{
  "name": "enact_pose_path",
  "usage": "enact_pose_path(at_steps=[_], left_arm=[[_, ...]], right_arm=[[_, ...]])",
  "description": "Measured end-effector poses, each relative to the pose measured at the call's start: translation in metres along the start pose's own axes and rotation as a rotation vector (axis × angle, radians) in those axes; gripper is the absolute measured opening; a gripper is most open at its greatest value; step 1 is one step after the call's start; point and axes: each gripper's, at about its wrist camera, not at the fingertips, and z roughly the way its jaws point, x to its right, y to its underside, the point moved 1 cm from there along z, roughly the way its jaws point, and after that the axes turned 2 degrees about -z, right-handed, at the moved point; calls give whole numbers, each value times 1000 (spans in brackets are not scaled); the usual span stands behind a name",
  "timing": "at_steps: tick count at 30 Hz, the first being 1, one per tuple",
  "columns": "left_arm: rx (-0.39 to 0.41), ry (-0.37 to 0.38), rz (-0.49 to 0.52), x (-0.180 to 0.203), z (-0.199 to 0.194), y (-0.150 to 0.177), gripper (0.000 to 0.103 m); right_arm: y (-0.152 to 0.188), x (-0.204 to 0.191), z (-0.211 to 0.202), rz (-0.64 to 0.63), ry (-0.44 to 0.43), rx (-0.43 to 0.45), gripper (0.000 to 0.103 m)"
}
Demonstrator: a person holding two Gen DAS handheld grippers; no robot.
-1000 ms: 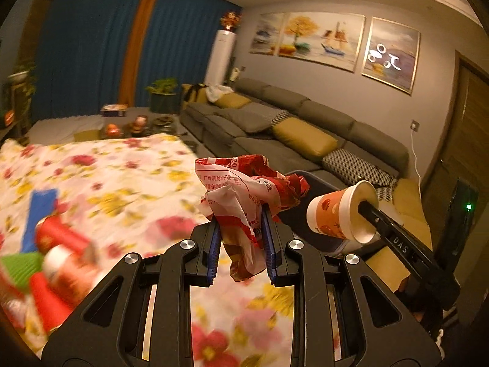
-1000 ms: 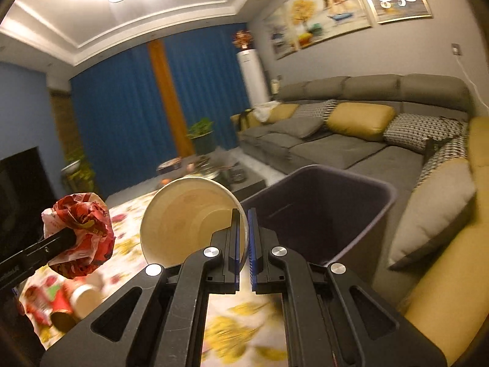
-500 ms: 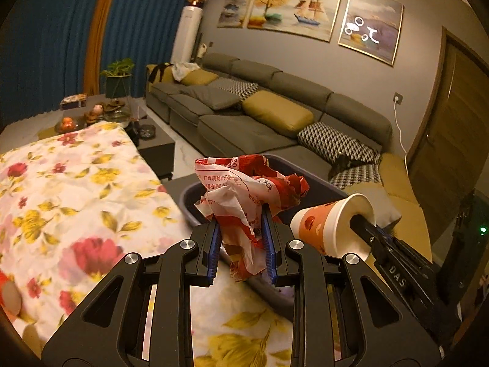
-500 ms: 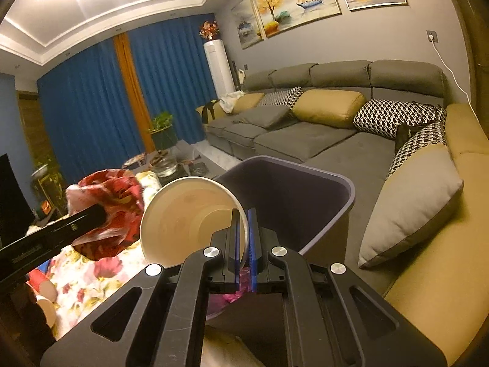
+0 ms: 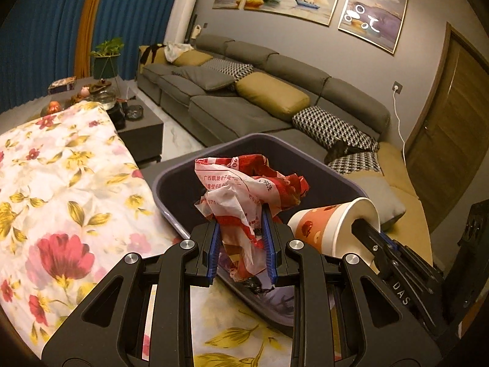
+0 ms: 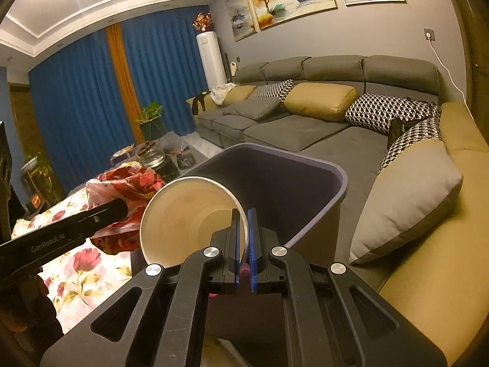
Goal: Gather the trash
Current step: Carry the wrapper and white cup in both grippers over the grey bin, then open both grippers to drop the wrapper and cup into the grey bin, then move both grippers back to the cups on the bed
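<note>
My left gripper (image 5: pixel 241 232) is shut on a crumpled red and white plastic wrapper (image 5: pixel 244 189) and holds it over the near rim of a dark purple trash bin (image 5: pixel 171 211). My right gripper (image 6: pixel 243 232) is shut on the rim of an orange and white paper cup (image 6: pixel 189 217), held on its side at the bin's (image 6: pixel 305 189) near edge. The cup (image 5: pixel 330 226) also shows in the left wrist view at the right of the wrapper. The wrapper (image 6: pixel 128 189) shows left of the cup in the right wrist view. Some trash lies in the bin's bottom.
A table with a floral cloth (image 5: pixel 61 189) lies left of the bin. A grey sofa (image 6: pixel 305 122) with yellow and patterned cushions runs behind and right of it. A dark coffee table (image 5: pixel 134 122) with dishes stands farther back.
Both grippers have carried their loads away from the floral table toward the bin. The bin is now closer and directly under the wrapper and the cup. Both grips are unchanged.
</note>
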Motion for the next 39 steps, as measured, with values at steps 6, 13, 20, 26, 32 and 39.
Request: enact_pose_path(at_steps=[6,13,20,26,32,39], left_arm=[[-28,12,-6,2,10,0,24],[-52,20,-9,4,18,1,25],[-47,24,5,9,17,1,47],[18,-19,-47,0,-2,-1,79],[87,-93,-79,-12,-37,2,88],[162,-219,-119,-27,-85,18,92]], right_arm=[[1,1,3,-8,15,-5,6],[2,0,8,-19,21,-16,6],[3,1,12,-20,31,-31,6],[3,0,15,-31,43,-35,7],[4,-2,18,-35,58,-29,33],[6,-6,-2,-30,53,29,61]])
